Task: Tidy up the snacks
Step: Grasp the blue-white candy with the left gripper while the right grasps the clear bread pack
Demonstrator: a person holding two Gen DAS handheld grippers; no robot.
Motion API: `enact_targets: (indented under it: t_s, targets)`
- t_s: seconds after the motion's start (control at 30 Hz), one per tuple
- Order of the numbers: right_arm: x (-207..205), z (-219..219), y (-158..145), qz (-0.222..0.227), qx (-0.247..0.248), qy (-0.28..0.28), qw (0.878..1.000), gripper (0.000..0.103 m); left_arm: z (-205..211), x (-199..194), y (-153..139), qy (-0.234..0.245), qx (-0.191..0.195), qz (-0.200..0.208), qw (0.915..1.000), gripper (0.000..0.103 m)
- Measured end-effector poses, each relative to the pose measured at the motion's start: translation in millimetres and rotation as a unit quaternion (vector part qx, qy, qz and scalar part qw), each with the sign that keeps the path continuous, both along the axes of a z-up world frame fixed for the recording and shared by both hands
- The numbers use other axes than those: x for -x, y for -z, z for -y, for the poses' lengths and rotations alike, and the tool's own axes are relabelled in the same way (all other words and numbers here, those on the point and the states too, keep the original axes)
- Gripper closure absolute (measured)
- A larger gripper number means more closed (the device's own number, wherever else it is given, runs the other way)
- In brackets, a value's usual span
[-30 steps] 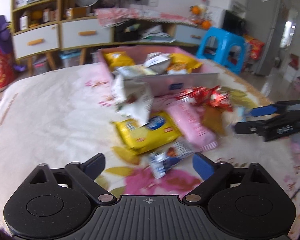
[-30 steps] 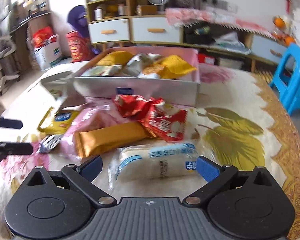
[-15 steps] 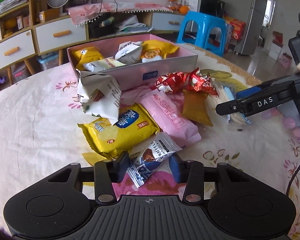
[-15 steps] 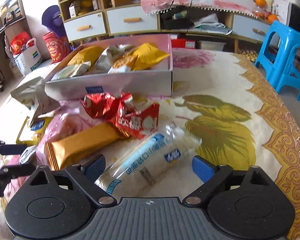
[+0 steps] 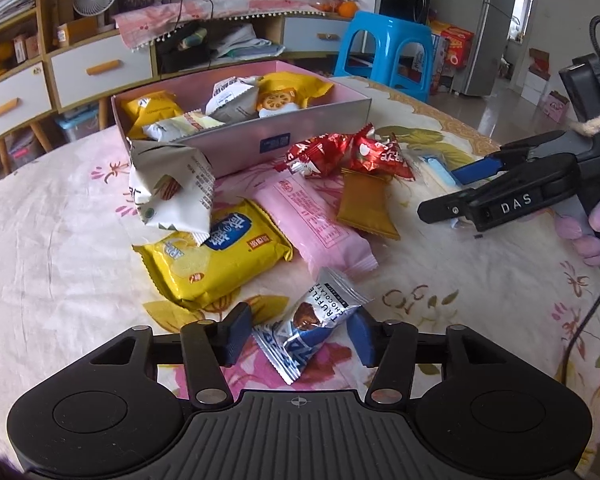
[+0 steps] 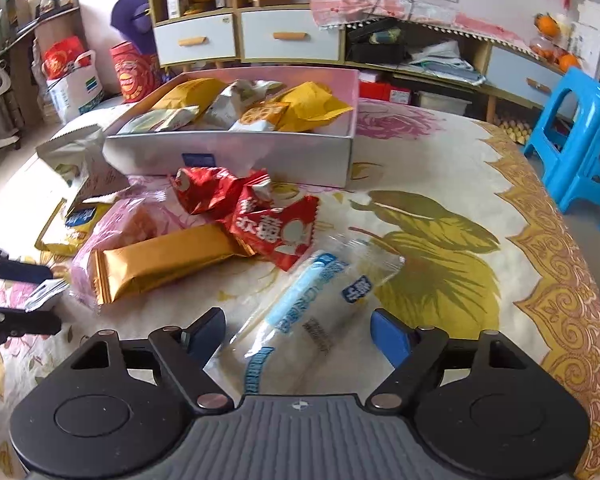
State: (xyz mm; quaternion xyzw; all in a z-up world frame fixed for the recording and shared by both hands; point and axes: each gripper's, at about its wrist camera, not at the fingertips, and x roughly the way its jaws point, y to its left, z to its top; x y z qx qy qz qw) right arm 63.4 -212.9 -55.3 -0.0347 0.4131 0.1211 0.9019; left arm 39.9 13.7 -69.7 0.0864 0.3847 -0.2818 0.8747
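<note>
A small blue-and-silver truffle chocolate packet [image 5: 316, 322] lies on the flowered tablecloth between the fingers of my left gripper [image 5: 299, 336]. Its jaws are opening and the pads stand just off the wrapper. My right gripper [image 6: 296, 334] straddles a clear packet with blue print [image 6: 320, 296]. Its jaws are closing, with gaps still showing on both sides. Behind lies a loose heap: a yellow biscuit pack [image 5: 216, 256], a pink pack [image 5: 312, 216], a gold bar [image 6: 164, 260] and red packets [image 6: 252, 212]. The pink-lined box [image 5: 320, 136] at the back holds several snacks.
A crumpled white bag [image 5: 168, 188] leans at the box's left corner. The right gripper [image 5: 448, 192] and a hand show at the right of the left wrist view. A blue stool [image 6: 580, 140] and low cabinets stand beyond the table.
The left jaws first closed on the truffle packet, then widened again. The right jaws narrowed around the clear packet, which now lies lengthwise towards the gripper.
</note>
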Motion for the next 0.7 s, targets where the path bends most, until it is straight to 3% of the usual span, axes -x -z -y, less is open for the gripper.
enact_targets:
  t_s: [0.2,0.37,0.5,0.6,0.63,0.7]
  targets:
    - [-1.0,-0.6,-0.8,0.004,-0.006,-0.002,1.0,0.039,7.0,-0.3,2.1,0.004,-0.014,0.017,0.9998,0.046]
    - [-2.3,0.4,-2.8,0.006,-0.01,-0.003,1.0,0.056,9.4,2.0,1.4,0.008,-0.02,0.019,0.9996,0.052]
    - [-1.8,-1.1,-3.5,0.009,-0.012,-0.017,1.0,0.065,13.8,5.5,-0.4,0.017,-0.028,0.023,0.9992,0.067]
    - [-0.2,-4.1,-5.0,0.009,-0.011,-0.026,1.0,0.079,16.1,8.9,-1.8,0.022,-0.035,0.025,0.9988,0.077]
    - [0.1,-4.3,-5.5,0.009,-0.011,-0.03,0.999,0.088,16.4,9.7,-2.1,0.02,-0.038,0.027,0.9987,0.079]
    - [0.4,-5.1,-6.6,0.006,-0.012,-0.031,0.999,0.091,15.0,9.8,-2.8,0.014,-0.041,0.027,0.9987,0.082]
